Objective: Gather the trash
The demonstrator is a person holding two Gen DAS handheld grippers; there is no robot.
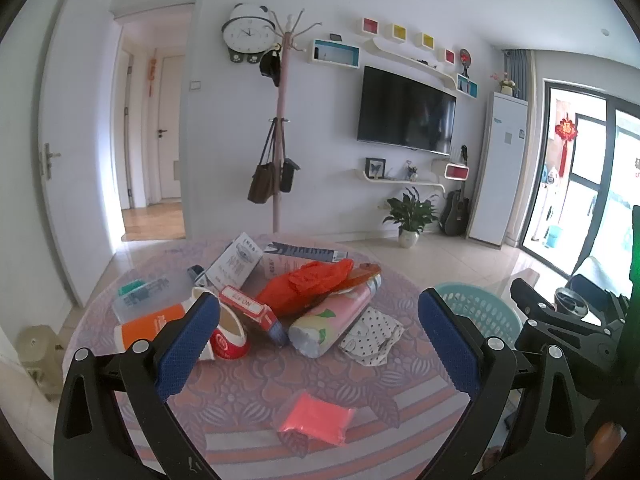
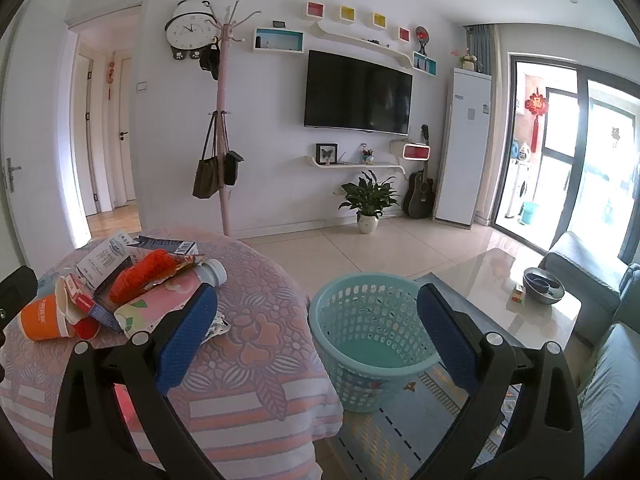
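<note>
**A:** Well, where does the trash sit, and what are the grippers doing?

**B:** It lies in a heap on the round table (image 1: pixel 248 392): an orange paper cup (image 1: pixel 150 326), a red-and-white cup (image 1: pixel 228 340), a red carton (image 1: pixel 256 312), a crumpled red plastic bag (image 1: pixel 308 284), a pink bottle (image 1: pixel 332 320) and a spotted wrapper (image 1: pixel 372 336). A small pink packet (image 1: pixel 314 418) lies apart, nearer the edge. The left gripper (image 1: pixel 320 340) has its fingers spread wide with nothing between them; the right gripper (image 2: pixel 316 332) is likewise wide and empty, above the table edge and the teal basket (image 2: pixel 372 320) on the floor beside it.

**A:** What might go wrong?

**B:** The pieces overlap, so I judge that closing on one could drag its neighbours off the table. The bottle lies on its side and may roll. The flat packet may slip from the pads. A drop released too early could miss the basket's rim.
</note>
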